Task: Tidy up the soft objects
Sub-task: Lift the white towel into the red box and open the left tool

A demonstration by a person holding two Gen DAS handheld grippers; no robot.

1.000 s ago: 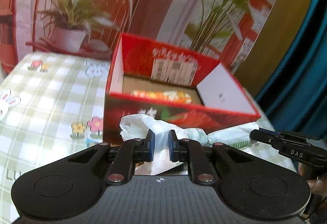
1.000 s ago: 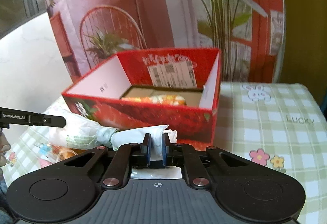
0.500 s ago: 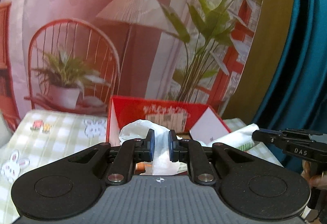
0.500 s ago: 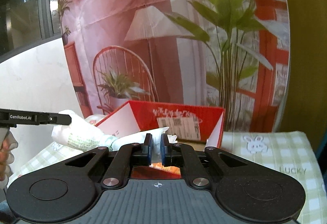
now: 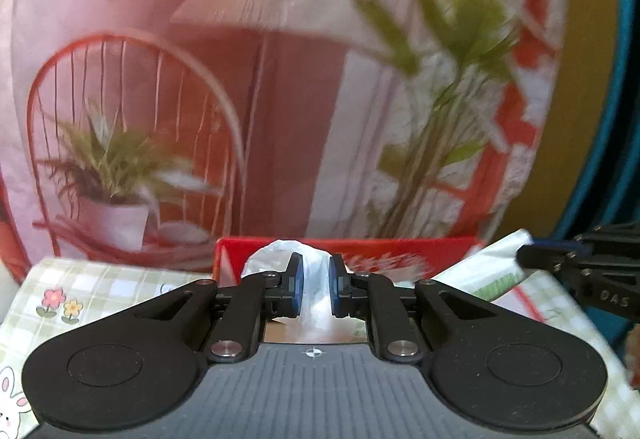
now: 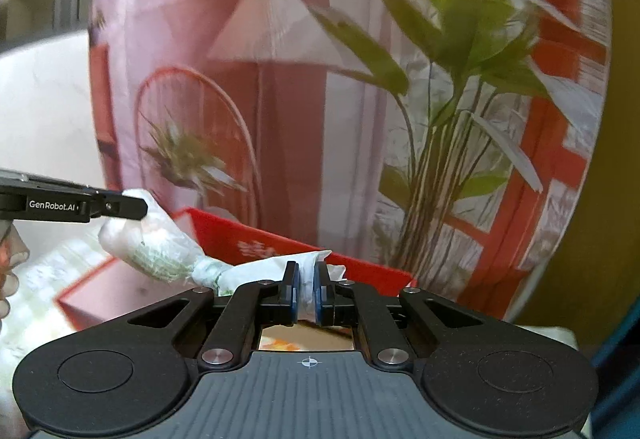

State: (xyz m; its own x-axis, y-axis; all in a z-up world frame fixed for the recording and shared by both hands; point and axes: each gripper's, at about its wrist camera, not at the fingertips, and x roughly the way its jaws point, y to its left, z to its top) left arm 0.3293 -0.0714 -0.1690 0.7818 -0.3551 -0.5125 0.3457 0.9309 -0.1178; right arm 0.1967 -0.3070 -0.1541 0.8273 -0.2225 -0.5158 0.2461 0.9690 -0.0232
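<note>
While both grippers pinch opposite ends of a white plastic-wrapped soft pack (image 6: 160, 247), it hangs stretched in the air above the red cardboard box (image 6: 256, 239). The left gripper (image 5: 314, 289) has its blue pads closed on a crumpled white end of the wrap, and the right gripper (image 6: 306, 293) has its pads closed on the other twisted end. In the right wrist view, the pack's bulging middle, printed faintly green, sits just beside the left gripper's finger. The box stands on a green checked tablecloth (image 5: 100, 287) with flower prints, before a backdrop (image 5: 280, 79) picturing a lamp, chair and plants.
</note>
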